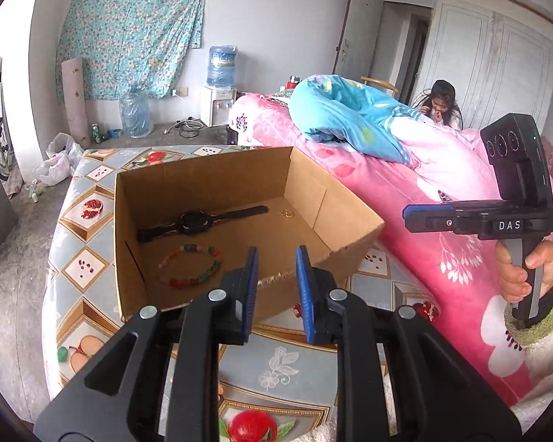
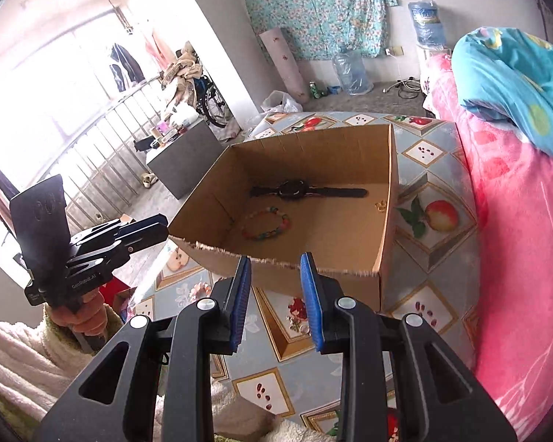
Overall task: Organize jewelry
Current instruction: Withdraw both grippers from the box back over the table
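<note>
Jewelry is all sitting inside the open cardboard box [image 1: 217, 199]: black watch [image 1: 195, 221] lying flat across the middle of the floor, beaded bracelet [image 1: 191, 266] lying in a loop near the front wall, small gold piece [image 1: 287, 214] sitting alone toward the right wall, too small to tell if ring or earring. Items are well apart from each other, none touching.

Handling, my read: watch is the heaviest, stiff at the case, floppy at the straps, so pinching across a strap just beside the case looks safest. Bracelet is probably light and limp, beads rounded and slippery; pinching one side of the loop across a single bead or the string between beads should work, and it's going to dangle. Gold piece is tiny and lying flat on cardboard, hardest grab, likely to skid away from the pads.

Left hand-held gripper [image 1: 276, 287] is hovering over the near box edge, jaws parted at a moderate gap, holding nothing. Right hand-held gripper [image 2: 276, 287] is doing the same from its side, just short of the torn front rim, jaws parted, nothing between them.

Box is resting on a fruit-patterned surface [image 1: 92, 258], with a bed under a pink blanket [image 1: 405, 199] just beside it.
</note>
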Demonstrator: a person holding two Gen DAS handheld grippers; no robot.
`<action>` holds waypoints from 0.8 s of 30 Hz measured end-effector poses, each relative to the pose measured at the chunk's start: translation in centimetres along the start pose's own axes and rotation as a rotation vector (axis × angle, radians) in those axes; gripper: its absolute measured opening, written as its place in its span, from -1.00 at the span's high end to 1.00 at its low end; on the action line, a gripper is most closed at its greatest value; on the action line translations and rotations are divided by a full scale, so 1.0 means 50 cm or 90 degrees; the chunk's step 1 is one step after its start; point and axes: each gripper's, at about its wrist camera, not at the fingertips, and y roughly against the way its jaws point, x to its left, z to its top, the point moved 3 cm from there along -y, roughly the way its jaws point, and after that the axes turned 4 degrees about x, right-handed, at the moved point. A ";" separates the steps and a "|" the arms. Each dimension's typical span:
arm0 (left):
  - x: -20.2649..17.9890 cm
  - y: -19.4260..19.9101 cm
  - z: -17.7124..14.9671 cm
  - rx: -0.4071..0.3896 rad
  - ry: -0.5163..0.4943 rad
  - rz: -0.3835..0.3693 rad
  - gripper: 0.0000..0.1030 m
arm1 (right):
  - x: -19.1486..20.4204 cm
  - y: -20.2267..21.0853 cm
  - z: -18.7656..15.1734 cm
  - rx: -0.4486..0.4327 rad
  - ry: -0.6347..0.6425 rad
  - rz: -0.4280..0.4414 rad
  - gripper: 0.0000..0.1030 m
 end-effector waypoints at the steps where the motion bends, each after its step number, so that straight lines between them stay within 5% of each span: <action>1: -0.004 0.000 -0.018 0.001 0.003 0.001 0.63 | -0.004 -0.003 -0.024 0.001 -0.010 -0.005 0.46; 10: -0.052 -0.099 -0.168 0.072 0.007 0.024 0.63 | -0.049 -0.105 -0.188 0.029 -0.096 -0.044 0.47; 18: -0.097 -0.204 -0.189 0.089 -0.067 0.049 0.63 | -0.054 -0.165 -0.204 0.029 -0.048 -0.120 0.47; 24: -0.114 -0.246 -0.184 0.101 -0.107 0.047 0.63 | -0.062 -0.179 -0.206 0.035 -0.052 -0.108 0.47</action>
